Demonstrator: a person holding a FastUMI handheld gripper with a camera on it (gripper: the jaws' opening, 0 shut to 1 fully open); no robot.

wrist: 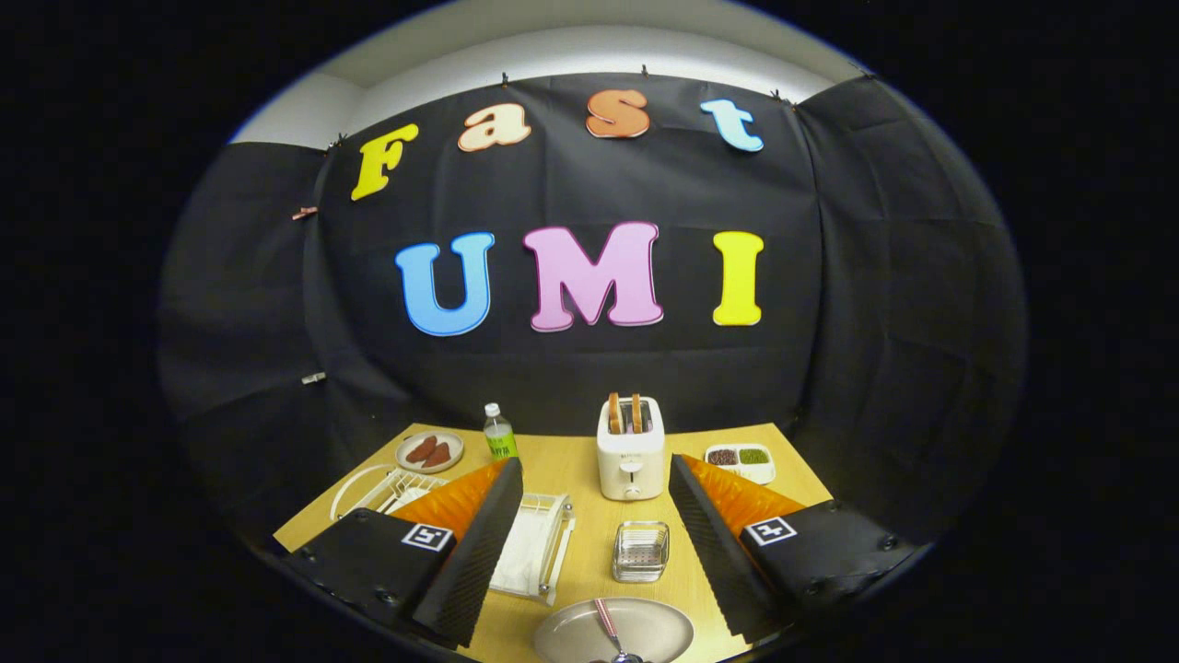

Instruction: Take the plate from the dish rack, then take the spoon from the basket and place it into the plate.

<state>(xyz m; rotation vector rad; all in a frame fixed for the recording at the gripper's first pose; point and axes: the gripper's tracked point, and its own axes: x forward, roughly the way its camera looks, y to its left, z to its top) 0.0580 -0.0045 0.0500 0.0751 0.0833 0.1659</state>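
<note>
A grey plate (576,637) lies on the wooden table (580,571) at the near edge, low between my fingers. A spoon (608,623) with a pinkish handle rests in it, its bowl toward me. My gripper (596,479) is raised above the table and open, with a wide gap and nothing held. The small wire basket (641,551) stands just beyond the plate, between the fingers. The white dish rack (534,548) sits partly behind the left finger.
A white toaster (631,448) with two slices stands ahead at the middle. A green-labelled bottle (499,433) and a plate with sausages (429,451) are at the far left. A white two-part dish (740,459) of grains sits far right.
</note>
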